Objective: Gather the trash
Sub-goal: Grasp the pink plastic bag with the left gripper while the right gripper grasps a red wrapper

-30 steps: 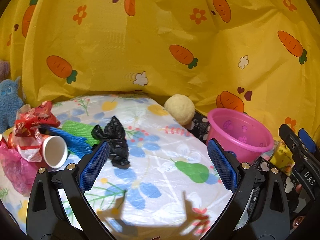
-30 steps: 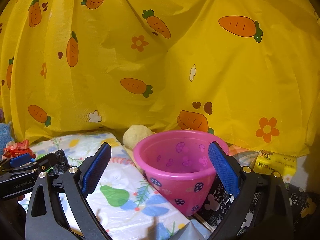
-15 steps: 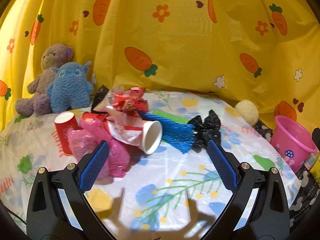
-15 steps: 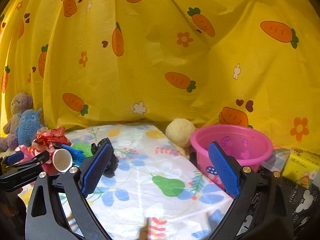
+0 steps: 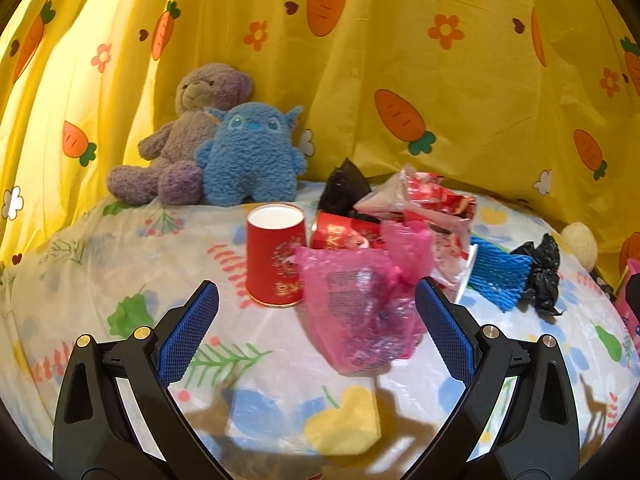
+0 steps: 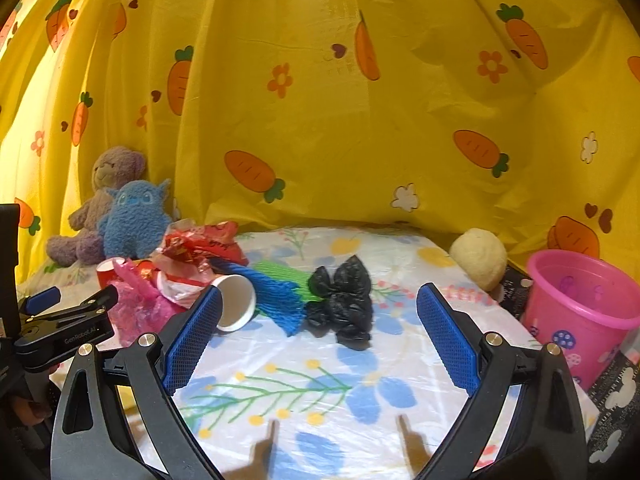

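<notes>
Left gripper [image 5: 316, 322]: jaws spread wide, empty, with the pink bag [image 5: 360, 312] seen between them and an upright red cup [image 5: 275, 254] just beside it. Right gripper [image 6: 318, 334]: jaws wide apart, empty. Only the right view shows the whole pink bucket [image 6: 580, 312], well apart from the trash pile [image 6: 192, 264] on the counter [image 6: 320, 380].

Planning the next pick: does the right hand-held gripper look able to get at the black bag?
Probably yes: the right hand-held gripper is open and aimed at the black bag, with only bare tablecloth between them.
</notes>
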Action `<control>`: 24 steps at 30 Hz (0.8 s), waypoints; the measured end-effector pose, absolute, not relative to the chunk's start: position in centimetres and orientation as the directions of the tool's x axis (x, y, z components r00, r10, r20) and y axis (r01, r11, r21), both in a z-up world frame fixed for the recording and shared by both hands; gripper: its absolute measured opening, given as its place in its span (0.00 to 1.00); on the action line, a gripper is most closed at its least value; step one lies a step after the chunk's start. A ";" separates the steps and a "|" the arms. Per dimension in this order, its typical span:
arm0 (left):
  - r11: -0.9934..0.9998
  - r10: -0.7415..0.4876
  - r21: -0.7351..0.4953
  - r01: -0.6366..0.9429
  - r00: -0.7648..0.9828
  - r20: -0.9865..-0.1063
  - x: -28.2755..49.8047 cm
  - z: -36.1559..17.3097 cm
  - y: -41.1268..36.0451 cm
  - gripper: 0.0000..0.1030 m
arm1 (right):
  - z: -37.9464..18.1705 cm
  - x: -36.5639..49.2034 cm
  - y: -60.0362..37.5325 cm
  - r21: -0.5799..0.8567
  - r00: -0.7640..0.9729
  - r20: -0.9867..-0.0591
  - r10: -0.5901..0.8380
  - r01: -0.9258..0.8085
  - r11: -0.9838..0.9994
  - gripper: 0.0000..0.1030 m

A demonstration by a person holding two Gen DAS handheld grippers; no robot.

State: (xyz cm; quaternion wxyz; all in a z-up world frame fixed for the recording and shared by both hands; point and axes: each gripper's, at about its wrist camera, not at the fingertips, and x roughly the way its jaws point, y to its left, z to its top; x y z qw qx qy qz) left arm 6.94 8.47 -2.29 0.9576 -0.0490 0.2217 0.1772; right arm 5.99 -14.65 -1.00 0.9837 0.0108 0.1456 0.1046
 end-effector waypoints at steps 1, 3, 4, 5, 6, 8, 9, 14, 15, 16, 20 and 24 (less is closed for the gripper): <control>0.927 0.328 -0.020 -0.375 0.834 -0.445 7.0 -2.3 9.1 0.94 | -1.0 6.4 -13.9 0.047 0.931 -0.287 0.225 -0.221 0.974 0.91; 0.917 0.345 -0.026 -0.398 0.824 -0.449 7.0 -2.4 10.1 0.94 | -1.1 7.2 -12.1 0.037 0.919 -0.291 0.265 -0.266 0.963 0.91; 0.911 0.357 -0.027 -0.412 0.819 -0.450 7.1 -2.5 10.5 0.94 | -1.2 7.7 -11.2 0.034 0.911 -0.300 0.284 -0.287 0.957 0.91; 0.905 0.368 -0.028 -0.424 0.815 -0.449 7.1 -2.5 10.9 0.94 | -1.2 8.2 -10.4 0.033 0.903 -0.305 0.301 -0.306 0.952 0.91; 0.900 0.378 -0.027 -0.435 0.811 -0.447 7.1 -2.5 11.3 0.94 | -1.3 8.6 -9.7 0.032 0.897 -0.309 0.315 -0.321 0.946 0.91; 0.887 0.404 -0.022 -0.460 0.799 -0.445 7.0 -2.5 12.2 0.94 | -1.2 9.3 -8.3 0.027 0.888 -0.312 0.336 -0.346 0.938 0.91; 0.882 0.413 -0.024 -0.471 0.795 -0.444 7.0 -2.5 12.6 0.94 | -1.1 9.7 -7.8 0.024 0.884 -0.313 0.347 -0.358 0.933 0.91; 0.856 0.447 -0.036 -0.515 0.775 -0.448 7.0 -2.6 14.4 0.94 | -0.8 11.4 -5.5 0.015 0.869 -0.318 0.378 -0.394 0.919 0.88; 0.855 0.447 -0.038 -0.517 0.772 -0.451 7.0 -2.6 14.6 0.94 | -0.9 11.8 -5.2 0.011 0.868 -0.323 0.376 -0.394 0.919 0.87; 0.853 0.448 -0.041 -0.520 0.770 -0.453 7.1 -2.7 14.8 0.94 | -1.0 12.3 -4.9 0.010 0.864 -0.335 0.376 -0.395 0.918 0.85; 0.853 0.446 -0.049 -0.520 0.773 -0.452 7.1 -2.8 15.3 0.94 | -1.3 13.9 -4.3 0.034 0.845 -0.368 0.389 -0.406 0.913 0.73; 0.869 0.416 -0.058 -0.492 0.789 -0.452 7.3 -2.9 15.1 0.94 | -1.8 14.8 -3.3 0.036 0.818 -0.404 0.410 -0.434 0.900 0.54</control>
